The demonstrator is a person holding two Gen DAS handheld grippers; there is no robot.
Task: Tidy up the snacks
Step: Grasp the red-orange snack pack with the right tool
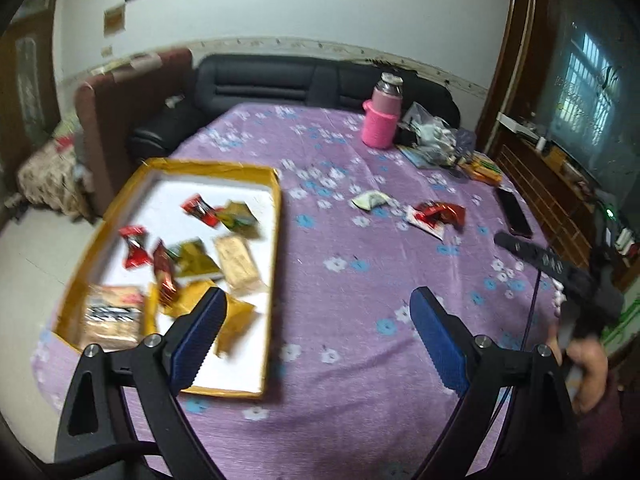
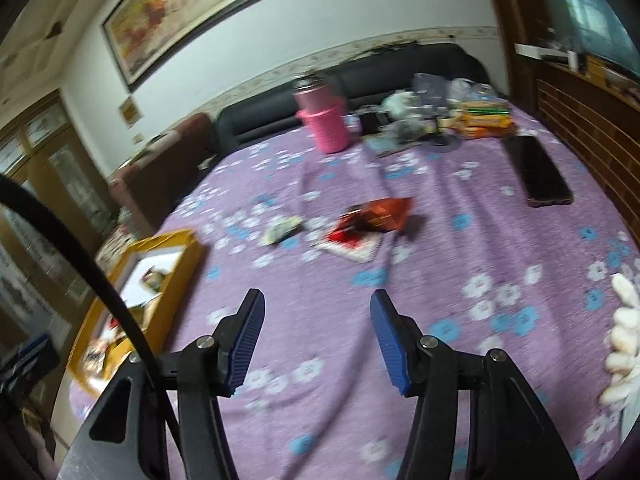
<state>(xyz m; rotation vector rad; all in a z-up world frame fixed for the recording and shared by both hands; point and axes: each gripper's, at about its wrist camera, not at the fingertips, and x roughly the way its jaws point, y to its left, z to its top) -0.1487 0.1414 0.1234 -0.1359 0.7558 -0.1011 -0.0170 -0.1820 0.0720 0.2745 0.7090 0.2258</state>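
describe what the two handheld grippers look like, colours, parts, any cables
Both match: the left gripper and right gripper have black plastic linkage arms with triangular cut-outs and silver pivot bolts, ending in blue ribbed finger pads. A thin black cable arcs past the right gripper in its own view. In the left view, the person's hand grips the right gripper's black handle, with a maroon sleeve below.

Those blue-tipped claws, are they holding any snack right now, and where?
Nothing is held. The left gripper and right gripper both stand open and empty above the purple tablecloth.
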